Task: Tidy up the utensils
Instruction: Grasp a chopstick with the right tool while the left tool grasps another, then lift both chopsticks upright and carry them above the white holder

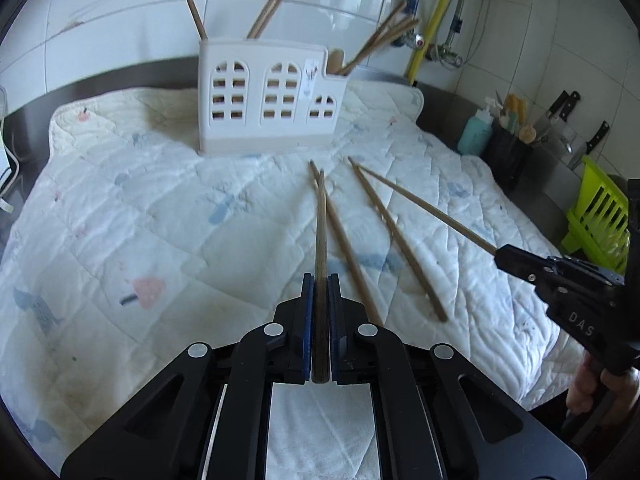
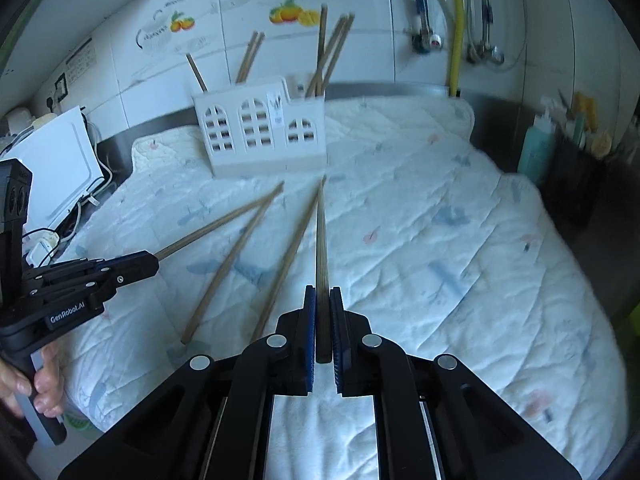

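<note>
My left gripper is shut on a brown chopstick that points forward at the white utensil holder. My right gripper is shut on another chopstick, also pointing toward the holder. Each gripper shows in the other's view: the right one holding its stick, the left one holding its stick. Two more chopsticks lie loose on the quilted cloth; they also show in the right wrist view. Several chopsticks stand in the holder's compartments.
A black caddy with a teal bottle, knives and a green rack stand at the right. A white appliance with cables sits at the left. A tiled wall with a yellow pipe stands behind.
</note>
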`<state>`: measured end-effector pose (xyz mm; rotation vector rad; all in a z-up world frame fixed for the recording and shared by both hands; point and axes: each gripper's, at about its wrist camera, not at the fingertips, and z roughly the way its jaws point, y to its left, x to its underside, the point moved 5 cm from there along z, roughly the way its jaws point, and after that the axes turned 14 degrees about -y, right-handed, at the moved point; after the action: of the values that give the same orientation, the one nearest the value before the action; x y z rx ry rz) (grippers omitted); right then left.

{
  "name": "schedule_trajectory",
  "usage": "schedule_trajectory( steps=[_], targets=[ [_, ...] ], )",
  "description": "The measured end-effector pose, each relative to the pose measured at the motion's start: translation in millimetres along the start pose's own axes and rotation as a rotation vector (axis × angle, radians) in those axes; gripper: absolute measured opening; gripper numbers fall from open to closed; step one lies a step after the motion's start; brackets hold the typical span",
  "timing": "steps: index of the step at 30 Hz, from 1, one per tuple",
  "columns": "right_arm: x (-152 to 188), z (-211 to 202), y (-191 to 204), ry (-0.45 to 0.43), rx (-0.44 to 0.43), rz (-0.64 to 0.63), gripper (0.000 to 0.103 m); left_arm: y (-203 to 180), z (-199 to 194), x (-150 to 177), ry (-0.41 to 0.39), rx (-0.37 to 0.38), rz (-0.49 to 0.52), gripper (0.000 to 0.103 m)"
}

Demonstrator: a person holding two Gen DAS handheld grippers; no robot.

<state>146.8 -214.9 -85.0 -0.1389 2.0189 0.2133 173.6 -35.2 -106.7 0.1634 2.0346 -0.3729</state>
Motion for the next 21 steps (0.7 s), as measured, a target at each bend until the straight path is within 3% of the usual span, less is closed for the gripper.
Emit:
schedule_trajectory(
  steps=[8,21],
  targets=[
    [-65,-23,-7,-0.127,-0.028,-0.06,0.007,3,-20,-51,-0.102,0.016,0.037,0.005],
    [-191,-26,-9,-0.198,-0.154,-0.105,0.007,15,-33,-115,-0.2,0.004,0.06,0.005]
  ],
)
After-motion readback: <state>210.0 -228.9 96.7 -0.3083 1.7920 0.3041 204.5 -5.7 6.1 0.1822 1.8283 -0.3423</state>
